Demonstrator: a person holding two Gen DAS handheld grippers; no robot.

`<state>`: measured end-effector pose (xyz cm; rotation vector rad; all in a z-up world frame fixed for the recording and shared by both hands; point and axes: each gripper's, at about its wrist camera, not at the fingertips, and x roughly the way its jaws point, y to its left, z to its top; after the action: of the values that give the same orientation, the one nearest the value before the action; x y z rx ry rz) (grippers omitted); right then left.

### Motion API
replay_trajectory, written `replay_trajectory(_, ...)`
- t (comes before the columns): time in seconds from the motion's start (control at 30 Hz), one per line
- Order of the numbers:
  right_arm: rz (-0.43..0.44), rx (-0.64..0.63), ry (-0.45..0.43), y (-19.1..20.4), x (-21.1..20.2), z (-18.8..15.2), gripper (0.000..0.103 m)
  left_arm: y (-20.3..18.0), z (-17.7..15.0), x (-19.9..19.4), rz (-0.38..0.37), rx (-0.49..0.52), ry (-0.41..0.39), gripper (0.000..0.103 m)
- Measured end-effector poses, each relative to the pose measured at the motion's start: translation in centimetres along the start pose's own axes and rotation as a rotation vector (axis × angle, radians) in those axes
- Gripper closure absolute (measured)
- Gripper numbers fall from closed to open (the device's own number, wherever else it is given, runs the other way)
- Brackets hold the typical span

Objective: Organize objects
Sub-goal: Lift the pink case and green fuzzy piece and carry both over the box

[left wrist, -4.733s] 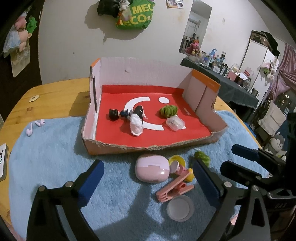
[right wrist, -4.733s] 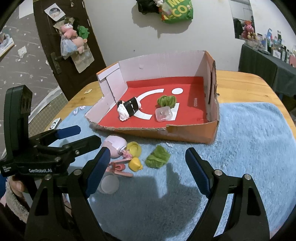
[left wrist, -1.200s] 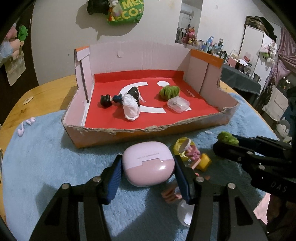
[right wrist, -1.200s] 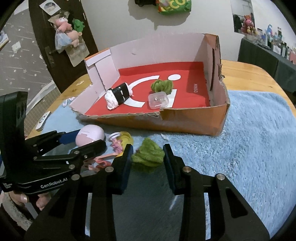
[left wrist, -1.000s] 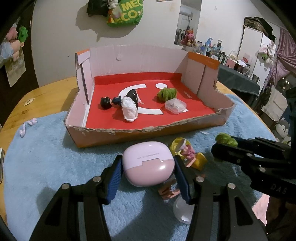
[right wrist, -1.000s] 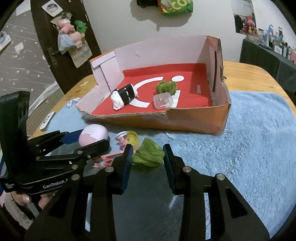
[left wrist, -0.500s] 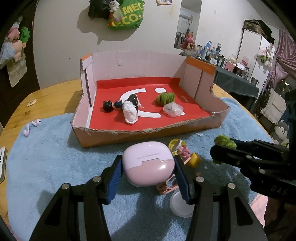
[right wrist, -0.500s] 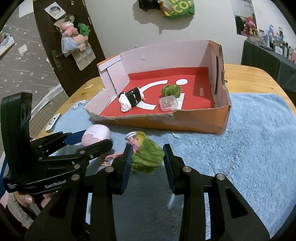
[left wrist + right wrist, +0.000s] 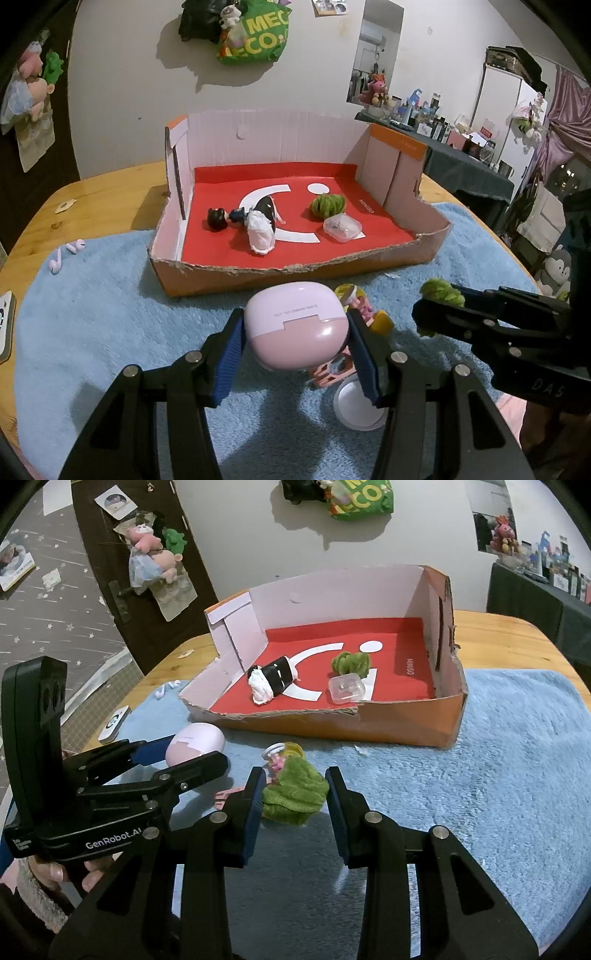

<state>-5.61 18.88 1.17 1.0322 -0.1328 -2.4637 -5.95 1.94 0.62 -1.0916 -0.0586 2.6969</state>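
plain white wall (image 9: 110, 92) behind the wooden tabletop (image 9: 103, 188), dark door (image 9: 122, 590) on one side, cluttered dark side table (image 9: 469, 166), white fridge (image 9: 506, 99).

Your left claw (image 9: 297, 341) is clamped tight, raised off the tabletop; your right claw (image 9: 293, 799) is clamped too, level beside it.

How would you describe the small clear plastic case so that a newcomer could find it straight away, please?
Start at the cardboard box with the red floor on the blue mat. The clear plastic case lies on that floor near the torn front edge, just in front of a fuzzy green ball. It alone in the box is see-through.
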Motion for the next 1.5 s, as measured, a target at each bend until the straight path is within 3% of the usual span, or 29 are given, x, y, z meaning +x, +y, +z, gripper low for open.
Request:
replay_trajectory(0.93,0.029,-0.012,-0.022,0.3,-0.1,1.6,0.071,-0.5,3.5,-1.1,-0.014,0.038,-0.079,0.047)
replay_trajectory(1.5,0.024,-0.02,-0.025,0.0,0.3,3.1,0.071,-0.1,4.7,0.2,-0.023,0.034,-0.061,0.047)
